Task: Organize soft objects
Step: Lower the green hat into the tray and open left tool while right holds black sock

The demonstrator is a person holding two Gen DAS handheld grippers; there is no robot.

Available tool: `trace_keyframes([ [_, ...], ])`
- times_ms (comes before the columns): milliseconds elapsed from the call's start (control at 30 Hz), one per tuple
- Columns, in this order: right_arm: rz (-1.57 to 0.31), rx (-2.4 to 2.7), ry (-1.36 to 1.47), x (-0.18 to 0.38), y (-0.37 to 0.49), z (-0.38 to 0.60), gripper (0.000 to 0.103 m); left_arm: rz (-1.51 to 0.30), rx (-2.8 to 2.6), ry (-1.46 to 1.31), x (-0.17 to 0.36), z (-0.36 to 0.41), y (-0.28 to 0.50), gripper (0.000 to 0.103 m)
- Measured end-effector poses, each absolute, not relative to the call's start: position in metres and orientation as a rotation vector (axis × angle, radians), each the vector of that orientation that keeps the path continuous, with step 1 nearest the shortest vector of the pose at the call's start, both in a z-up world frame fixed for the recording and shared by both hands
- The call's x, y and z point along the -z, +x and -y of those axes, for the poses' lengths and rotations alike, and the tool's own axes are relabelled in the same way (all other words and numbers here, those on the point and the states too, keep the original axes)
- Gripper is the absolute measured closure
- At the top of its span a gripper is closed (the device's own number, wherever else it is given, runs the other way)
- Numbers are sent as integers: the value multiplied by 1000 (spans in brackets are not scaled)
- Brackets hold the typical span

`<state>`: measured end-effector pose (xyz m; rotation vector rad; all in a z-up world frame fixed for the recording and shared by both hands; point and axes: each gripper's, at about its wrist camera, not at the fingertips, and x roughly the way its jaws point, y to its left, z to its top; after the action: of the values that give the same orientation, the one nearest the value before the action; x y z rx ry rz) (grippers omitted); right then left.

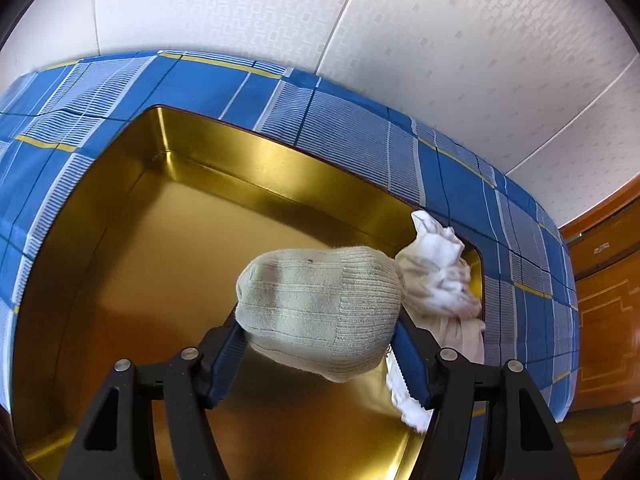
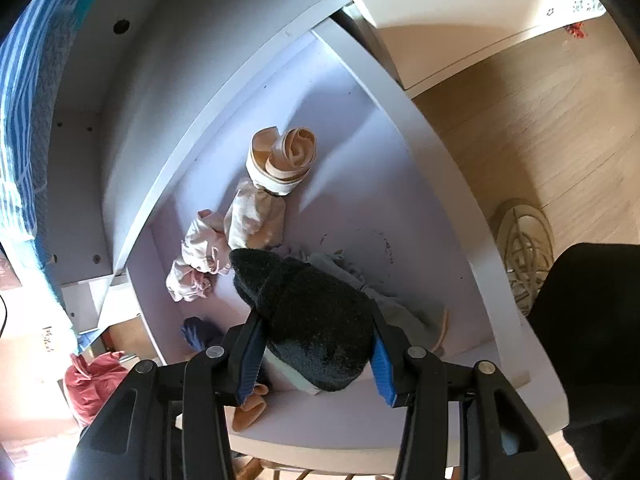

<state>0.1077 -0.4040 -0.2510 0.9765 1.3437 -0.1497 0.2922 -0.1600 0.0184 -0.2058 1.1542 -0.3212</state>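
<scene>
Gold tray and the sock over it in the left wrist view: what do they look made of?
Tray: looks like thin metal with a glossy gold finish; its walls mirror the light and have crisp folded corners. Sock: soft knit, likely cotton or wool blend, matte beige, with ribbed rows and slight fuzz.

Left wrist view: rides on left hand-held gripper (image 1: pixel 320 344), tilted steeply down, close over gold tin (image 1: pixel 168 216) on blue plaid bed (image 1: pixel 352 128). Right wrist view: steeply down into white drawer (image 2: pixel 360 152), close. Shared: only blue plaid fabric at edge.
</scene>
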Motion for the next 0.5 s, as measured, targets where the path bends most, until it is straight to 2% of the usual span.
trace_keyframes([
  [167, -1337, 151, 997, 253, 109, 403, 57, -1160, 279, -249, -9, 160, 303, 28],
  [233, -1325, 155, 1003, 252, 110, 404, 57, -1149, 287, -286, -9, 158, 305, 19],
  [300, -1316, 161, 1011, 251, 109, 406, 57, -1137, 290, -298, -10, 158, 305, 16],
  [500, -1318, 170, 1024, 253, 110, 407, 57, -1102, 307, -272, -22, 153, 296, 16],
])
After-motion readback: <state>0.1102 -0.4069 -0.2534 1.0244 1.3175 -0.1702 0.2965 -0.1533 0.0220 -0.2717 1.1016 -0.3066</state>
